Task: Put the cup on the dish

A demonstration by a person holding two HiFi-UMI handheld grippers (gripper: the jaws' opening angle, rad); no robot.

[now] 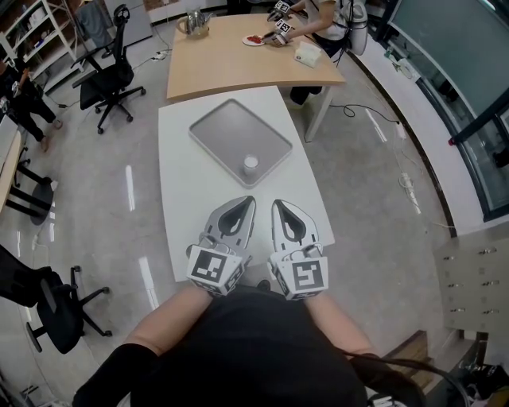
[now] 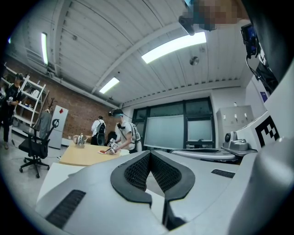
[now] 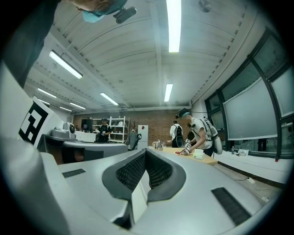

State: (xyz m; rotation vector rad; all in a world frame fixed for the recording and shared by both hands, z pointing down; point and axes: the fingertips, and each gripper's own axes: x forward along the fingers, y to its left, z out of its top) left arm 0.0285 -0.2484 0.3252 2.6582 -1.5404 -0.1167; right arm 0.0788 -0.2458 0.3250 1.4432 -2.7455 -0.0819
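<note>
A small white cup (image 1: 250, 165) stands upright on the near right part of the grey tray-like dish (image 1: 225, 127), which lies on the white table (image 1: 179, 199). My two grippers rest side by side near the table's front edge, tips pointing toward the dish and well short of the cup. Nothing sits between the touching jaws of my left gripper (image 1: 249, 201), which is shut. My right gripper (image 1: 278, 204) is shut and empty too. Both gripper views tilt up at the room and ceiling: the left gripper (image 2: 149, 153) and the right gripper (image 3: 146, 151) show closed pads, with neither cup nor dish in sight.
Behind the white table stands a wooden table (image 1: 231, 60) where another person (image 1: 330, 16) works with grippers over a red-filled plate (image 1: 254, 39), beside a white box (image 1: 308, 53). Office chairs (image 1: 111, 79) stand on the floor at the left. A long counter (image 1: 429, 103) runs along the right.
</note>
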